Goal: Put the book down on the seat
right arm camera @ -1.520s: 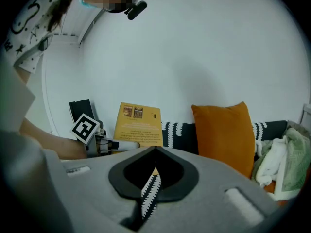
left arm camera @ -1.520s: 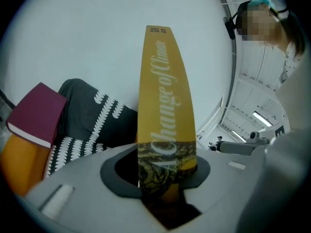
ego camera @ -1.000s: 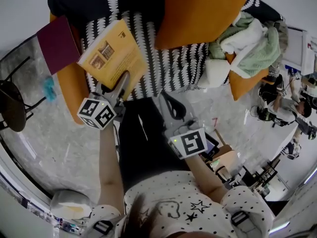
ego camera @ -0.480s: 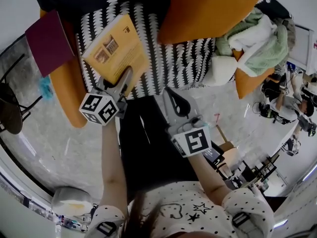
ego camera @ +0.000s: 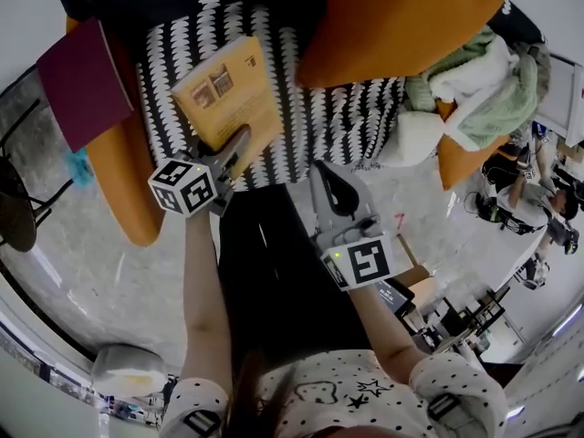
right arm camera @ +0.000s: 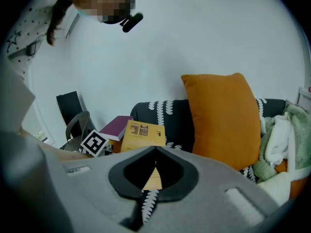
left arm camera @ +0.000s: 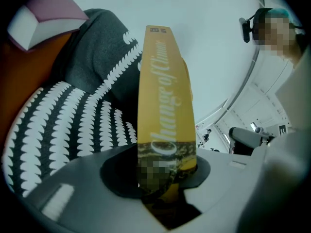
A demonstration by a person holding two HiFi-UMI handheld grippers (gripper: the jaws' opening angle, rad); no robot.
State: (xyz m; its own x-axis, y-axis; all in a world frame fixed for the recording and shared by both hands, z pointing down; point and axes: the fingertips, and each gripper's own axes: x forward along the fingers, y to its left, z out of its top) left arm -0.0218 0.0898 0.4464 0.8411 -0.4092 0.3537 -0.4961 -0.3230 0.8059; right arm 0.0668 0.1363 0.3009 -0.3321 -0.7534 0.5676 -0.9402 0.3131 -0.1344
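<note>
Held the yellow book (ego camera: 228,94) in the left hand-held gripper (ego camera: 235,144), jaws clamped on its near end, one against each cover. Found the book in the upper left-centre of the head view, reaching up and away from the jaws and tilted, over the patterned seat (ego camera: 347,117) with its black-and-white cover. Looked along the left gripper view at the book (left arm camera: 163,106) spine-on: upright in mid-frame, pinched at the bottom of the frame, patterned seat to the left of it and pale wall (left arm camera: 214,42) behind its upper part. Could not tell whether any edge touched the seat. Carried the right hand-held gripper (ego camera: 324,173) at the lower centre of the head view, just right of the book and apart from it, jaws together on nothing. Caught, in the right gripper view, the book (right arm camera: 141,135) left of centre beyond the closed jaw tips, with the marker cube (right arm camera: 94,142) of the left hand-held gripper just below and left of it. Noted an orange cushion (ego camera: 401,16) at the upper right, a maroon book (ego camera: 82,80) at the upper left on the orange armrest (ego camera: 128,181), and a green-and-white bundle of cloth (ego camera: 479,80) at the right edge.
</note>
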